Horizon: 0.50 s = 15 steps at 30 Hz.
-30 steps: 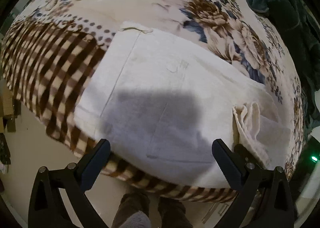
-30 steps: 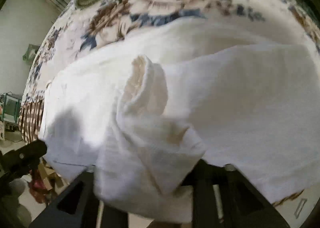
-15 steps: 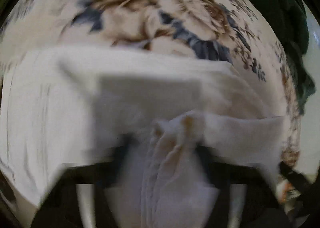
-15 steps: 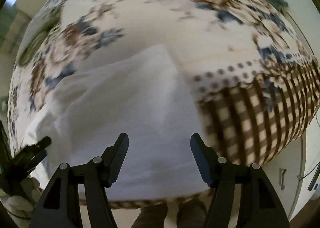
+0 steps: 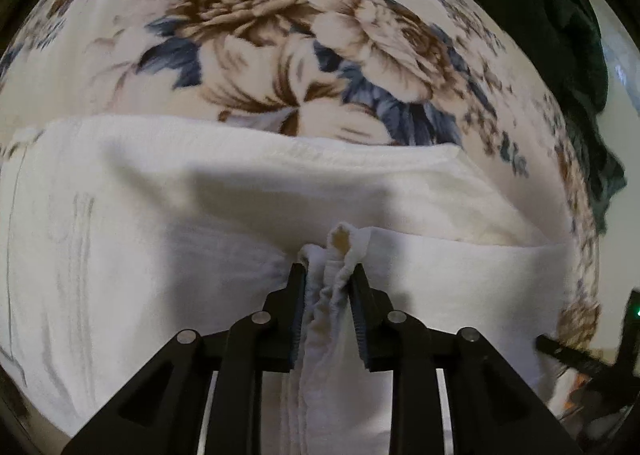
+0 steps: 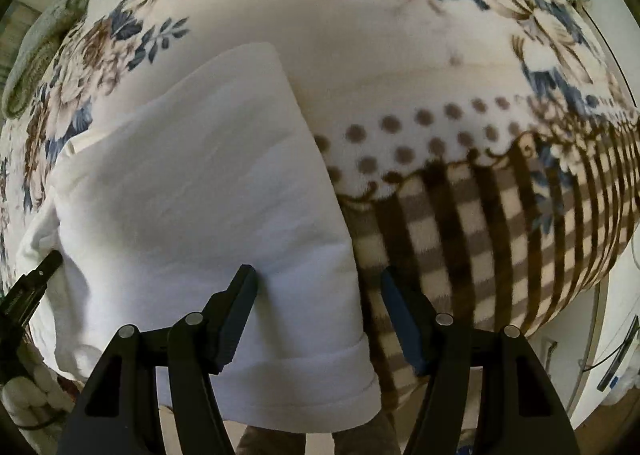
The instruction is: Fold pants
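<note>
1. We locate the white pants (image 5: 168,223) lying flat on the bed, on top of a floral blanket (image 5: 256,39). The garment is folded into a broad slab near the bed's near edge.
2. We note that the left tongs (image 5: 329,275) are clamped together on a bunched, gathered band of the pants. The pinched fabric stands up between the two black fingers (image 5: 297,295) and runs down toward the camera as a ridge.
3. In the left wrist view, a folded layer of the pants lies to the right of the grip point, with a straight upper edge. A second layer extends behind it to the far side.
4. We see the right tongs (image 6: 316,311) set apart, with nothing between them. Their left finger (image 6: 236,315) sits over the white fabric; the right finger sits over the checked border of the blanket (image 6: 480,223).
5. In the right wrist view, the pants (image 6: 200,183) cover the left and middle of the scene. A rounded hem hangs just past the near edge of the bed.
6. A dark green cloth (image 5: 532,15) lies at the far right of the bed, well apart from the pants.
7. The left tool appears at the left edge of the right wrist view, touching the white fabric.
</note>
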Each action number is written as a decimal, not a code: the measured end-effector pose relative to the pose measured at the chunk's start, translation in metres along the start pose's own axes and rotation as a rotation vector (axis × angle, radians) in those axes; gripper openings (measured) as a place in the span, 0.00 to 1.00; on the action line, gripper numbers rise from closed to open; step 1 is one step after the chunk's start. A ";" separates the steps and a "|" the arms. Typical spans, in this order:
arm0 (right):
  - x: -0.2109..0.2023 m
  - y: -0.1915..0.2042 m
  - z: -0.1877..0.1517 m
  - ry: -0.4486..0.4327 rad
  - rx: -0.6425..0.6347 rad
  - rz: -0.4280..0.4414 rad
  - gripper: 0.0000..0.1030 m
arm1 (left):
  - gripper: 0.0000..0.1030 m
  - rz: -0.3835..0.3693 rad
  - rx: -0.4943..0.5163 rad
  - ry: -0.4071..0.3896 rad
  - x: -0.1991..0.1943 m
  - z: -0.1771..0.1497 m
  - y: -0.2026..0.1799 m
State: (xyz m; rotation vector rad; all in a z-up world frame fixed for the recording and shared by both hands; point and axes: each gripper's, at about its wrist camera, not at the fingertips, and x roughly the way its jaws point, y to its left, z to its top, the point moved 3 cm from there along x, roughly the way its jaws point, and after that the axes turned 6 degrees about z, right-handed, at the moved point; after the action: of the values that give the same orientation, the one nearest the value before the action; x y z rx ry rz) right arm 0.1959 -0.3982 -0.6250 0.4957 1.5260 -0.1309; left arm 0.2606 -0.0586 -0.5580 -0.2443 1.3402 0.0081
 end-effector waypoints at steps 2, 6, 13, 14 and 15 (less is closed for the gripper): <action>-0.001 0.003 0.003 -0.003 -0.008 -0.003 0.65 | 0.22 -0.036 -0.071 -0.002 -0.014 -0.003 0.005; -0.019 0.009 0.000 -0.018 -0.043 -0.010 0.65 | 0.69 -0.163 -0.300 -0.081 -0.072 -0.019 0.042; -0.039 0.035 -0.016 -0.025 -0.098 0.004 0.65 | 0.86 -0.089 -0.716 -0.204 -0.116 -0.092 0.169; -0.036 0.040 -0.018 -0.015 -0.102 0.001 0.65 | 0.84 -0.082 -0.770 -0.195 -0.111 -0.099 0.182; -0.032 0.043 -0.021 -0.001 -0.108 -0.005 0.65 | 0.84 -0.088 -0.849 -0.183 -0.101 -0.107 0.201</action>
State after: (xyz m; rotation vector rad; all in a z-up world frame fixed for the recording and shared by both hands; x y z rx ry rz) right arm 0.1916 -0.3587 -0.5834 0.4061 1.5243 -0.0524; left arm 0.1051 0.1314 -0.5167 -0.9930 1.0775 0.5205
